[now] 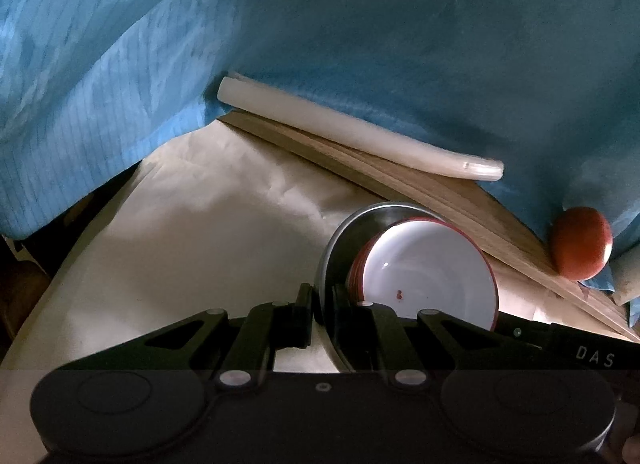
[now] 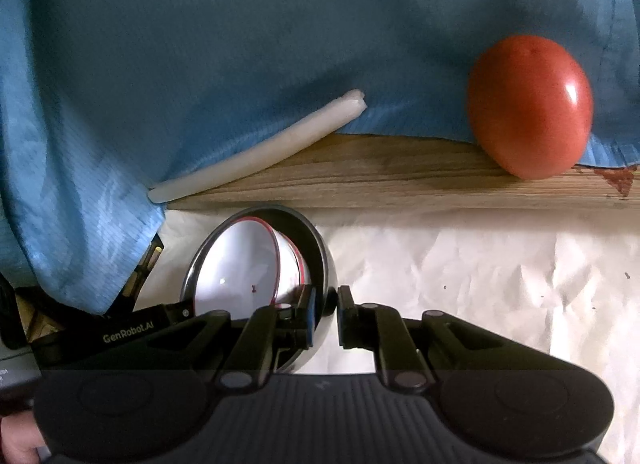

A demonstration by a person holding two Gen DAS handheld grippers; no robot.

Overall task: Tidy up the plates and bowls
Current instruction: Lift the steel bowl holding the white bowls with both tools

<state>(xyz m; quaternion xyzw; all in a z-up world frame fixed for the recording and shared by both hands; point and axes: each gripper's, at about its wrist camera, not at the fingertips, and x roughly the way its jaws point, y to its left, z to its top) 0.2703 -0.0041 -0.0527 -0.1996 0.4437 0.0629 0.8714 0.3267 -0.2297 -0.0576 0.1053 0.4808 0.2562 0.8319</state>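
Left hand-held gripper: its two fingers are closing on the near rim of the metal bowl, one finger outside the wall, one inside. The rim is sitting between the pads; grip reads as clamped on the bowl.

Right hand-held gripper: its fingers are straddling the opposite side of the same metal bowl, the left finger with its blue pad inside the wall and the right finger outside. A narrow gap is showing between the right pad and the steel, so whether this grip is fully tight cannot be told.

The metal bowl is sitting tilted on the paper-covered surface, between the two grippers, just near of the wooden board. Inside it the white bowls with red rims are nesting as a stack, leaning on their sides; the exact count is not readable. A small red mark is showing on the innermost bowl's white face.

On the wooden board a white cutting board is lying toward the left, its far part going under the blue cloth. A tomato is resting on the board's right part, touching the cloth behind it. The blue cloth is draping over the whole far side of the scene.

A bit of the person's skin is showing at the bottom left corner of the right wrist view.
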